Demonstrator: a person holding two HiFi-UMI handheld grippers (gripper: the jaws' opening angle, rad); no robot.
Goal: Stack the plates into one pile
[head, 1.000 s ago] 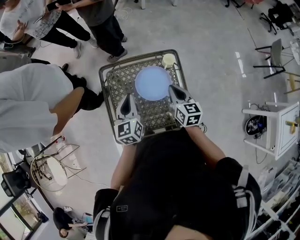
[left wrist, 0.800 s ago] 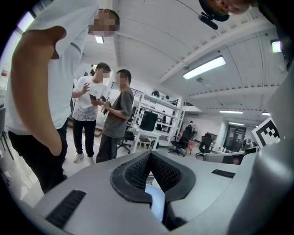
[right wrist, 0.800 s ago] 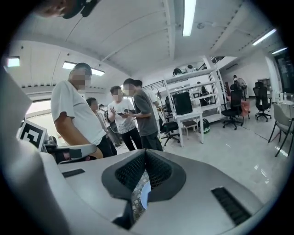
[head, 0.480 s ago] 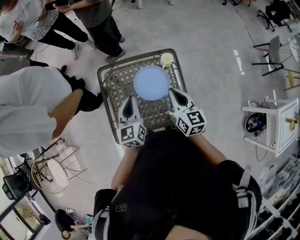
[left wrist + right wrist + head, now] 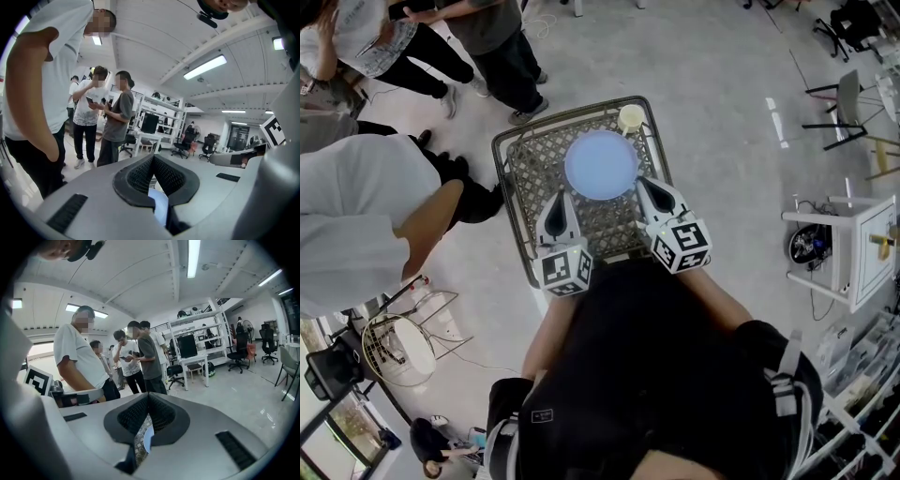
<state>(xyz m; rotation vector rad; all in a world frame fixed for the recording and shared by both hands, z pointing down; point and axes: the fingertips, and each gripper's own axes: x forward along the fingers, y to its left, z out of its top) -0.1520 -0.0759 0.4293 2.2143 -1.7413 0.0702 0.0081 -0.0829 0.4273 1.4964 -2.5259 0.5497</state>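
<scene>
A pile of light blue plates (image 5: 601, 164) lies in the middle of a woven wicker table top (image 5: 530, 164) with a metal rim. My left gripper (image 5: 562, 197) hovers at the pile's near left edge, jaws shut and nothing between them. My right gripper (image 5: 641, 181) is at the pile's near right edge, also shut and empty. In the left gripper view a strip of blue plate (image 5: 160, 206) shows below the closed left gripper (image 5: 152, 157). The right gripper view shows a sliver of plate (image 5: 148, 439) and wicker below the closed right gripper (image 5: 148, 395).
A small cream cup (image 5: 631, 118) stands at the table's far right corner. A person in a white shirt (image 5: 356, 211) stands close to the table's left side, and two more people (image 5: 478, 37) stand beyond it. A white cart (image 5: 861, 253) is off to the right.
Hardly anything differs: my right gripper has drawn slightly back toward me. Both grippers stay shut and the pile of plates has not moved on the table.
</scene>
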